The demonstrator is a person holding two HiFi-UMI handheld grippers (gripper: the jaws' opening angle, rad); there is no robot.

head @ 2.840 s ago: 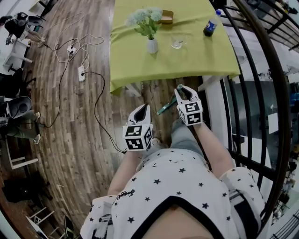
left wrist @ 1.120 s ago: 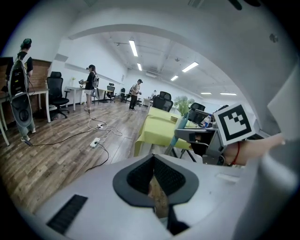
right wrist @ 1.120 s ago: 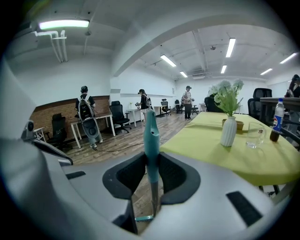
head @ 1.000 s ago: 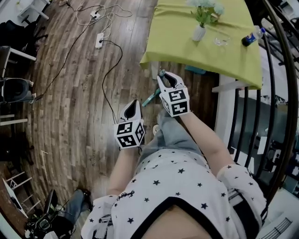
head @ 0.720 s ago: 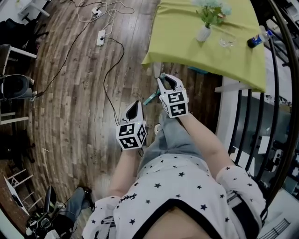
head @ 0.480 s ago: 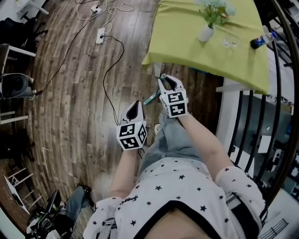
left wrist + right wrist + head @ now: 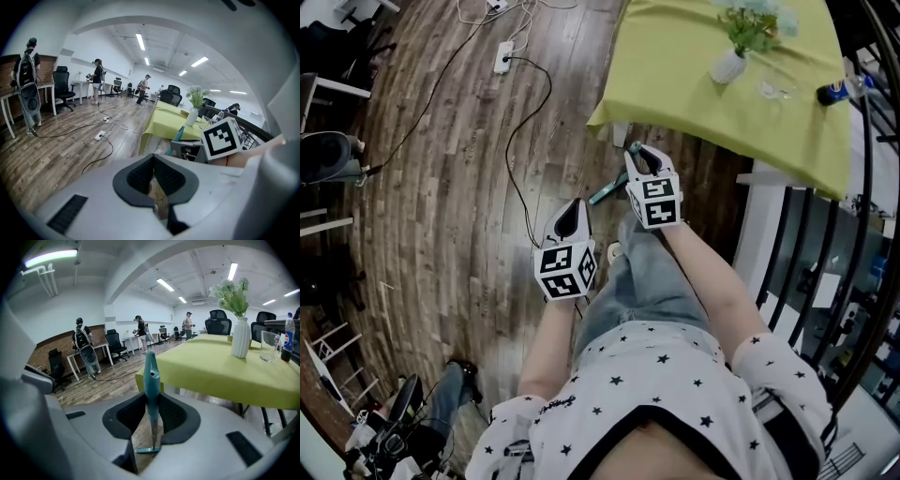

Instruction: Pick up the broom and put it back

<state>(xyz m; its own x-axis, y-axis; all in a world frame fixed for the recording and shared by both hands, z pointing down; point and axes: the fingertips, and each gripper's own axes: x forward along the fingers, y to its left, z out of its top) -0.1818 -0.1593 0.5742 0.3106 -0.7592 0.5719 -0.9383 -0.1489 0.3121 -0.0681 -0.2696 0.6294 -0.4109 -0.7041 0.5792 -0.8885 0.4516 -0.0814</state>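
Observation:
A teal broom stands upright between the pads of my right gripper, which is shut on its handle; the small head hangs below the jaws. In the head view the right gripper is at the near edge of the green table, and a stretch of the teal handle slants down-left from it above the wooden floor. My left gripper is lower and to the left, over the floor beside the person's leg. Its jaws are shut with nothing in them. The left gripper view also catches the broom handle.
A table with a green cloth carries a vase of flowers, a glass and a bottle. A power strip with cables lies on the floor at the left. A black railing runs along the right. People and office chairs are farther off.
Both hands have sunk a little, the right one more, and the head view has shifted. The right gripper keeps its hold on the broom.

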